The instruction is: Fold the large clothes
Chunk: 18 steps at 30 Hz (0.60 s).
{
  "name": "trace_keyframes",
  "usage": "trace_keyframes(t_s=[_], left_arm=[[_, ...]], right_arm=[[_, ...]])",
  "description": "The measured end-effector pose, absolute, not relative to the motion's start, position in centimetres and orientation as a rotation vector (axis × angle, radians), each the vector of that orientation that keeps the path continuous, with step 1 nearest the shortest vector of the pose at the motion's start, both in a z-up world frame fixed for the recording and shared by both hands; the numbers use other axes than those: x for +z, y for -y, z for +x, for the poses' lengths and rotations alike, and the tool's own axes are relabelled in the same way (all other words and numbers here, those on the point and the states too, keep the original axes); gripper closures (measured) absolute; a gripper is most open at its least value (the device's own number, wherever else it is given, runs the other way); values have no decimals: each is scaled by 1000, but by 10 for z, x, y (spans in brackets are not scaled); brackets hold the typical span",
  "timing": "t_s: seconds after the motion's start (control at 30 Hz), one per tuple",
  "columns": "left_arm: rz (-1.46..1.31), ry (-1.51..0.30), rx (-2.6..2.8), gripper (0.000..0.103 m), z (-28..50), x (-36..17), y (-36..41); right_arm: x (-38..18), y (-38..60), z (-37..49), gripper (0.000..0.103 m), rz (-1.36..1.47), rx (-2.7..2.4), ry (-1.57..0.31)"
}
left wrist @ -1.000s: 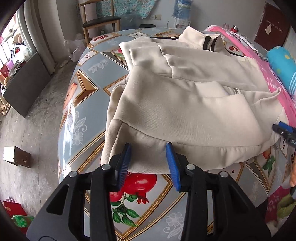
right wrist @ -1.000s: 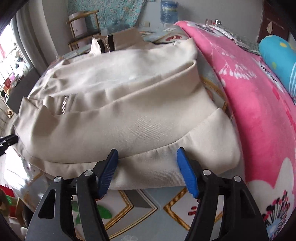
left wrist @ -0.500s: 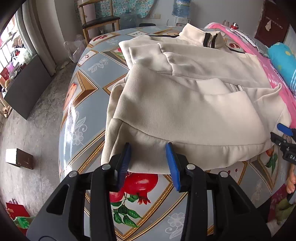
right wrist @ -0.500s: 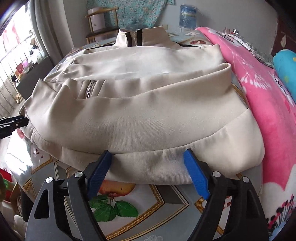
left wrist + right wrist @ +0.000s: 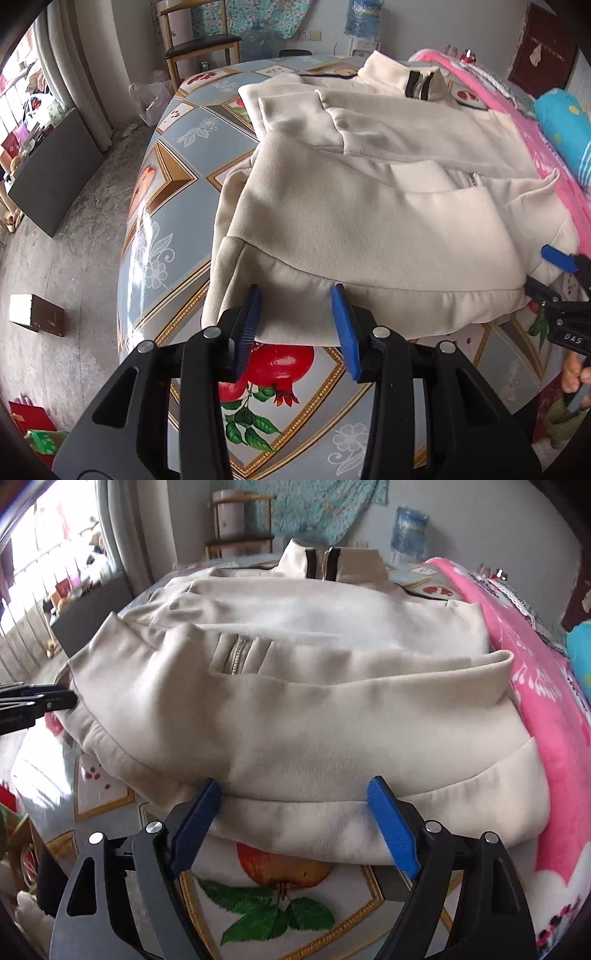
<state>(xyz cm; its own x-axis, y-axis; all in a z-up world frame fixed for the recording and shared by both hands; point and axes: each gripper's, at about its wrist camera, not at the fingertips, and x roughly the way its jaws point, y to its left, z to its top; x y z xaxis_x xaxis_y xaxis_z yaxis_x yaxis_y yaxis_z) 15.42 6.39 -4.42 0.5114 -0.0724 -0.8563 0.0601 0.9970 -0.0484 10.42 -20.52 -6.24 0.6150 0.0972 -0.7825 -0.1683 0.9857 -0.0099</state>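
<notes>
My right fingers (image 5: pixel 295 823) have just been spreading wider, and they now stand open around the hem of the cream jacket (image 5: pixel 295 709), near the desk's (image 5: pixel 177 206) near edge, without pinching it. That hand slid along the hem from the pink blanket (image 5: pixel 546 709) side toward the middle. My left fingers (image 5: pixel 297 325) are half spread at the hem's other end, not gripping. I judge both are lined up to grip the hem for the next fold.

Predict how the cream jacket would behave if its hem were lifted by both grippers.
The cream jacket would probably droop between grips: its fabric already bends in soft folds. It looks thick, so likely fairly heavy. On the glossy tablecloth it may slide.
</notes>
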Motion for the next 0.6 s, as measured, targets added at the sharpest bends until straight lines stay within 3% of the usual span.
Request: trace_keyframes(t_s=[0.13,0.6], left_arm=[[-47,-978,-111,53,139,-31,-67],[-227,-1018,-207,42,87,-49,-72]], right_arm=[[-60,208,97,23,-66,144,-906],[-43,262,56,23,150,101,-900]])
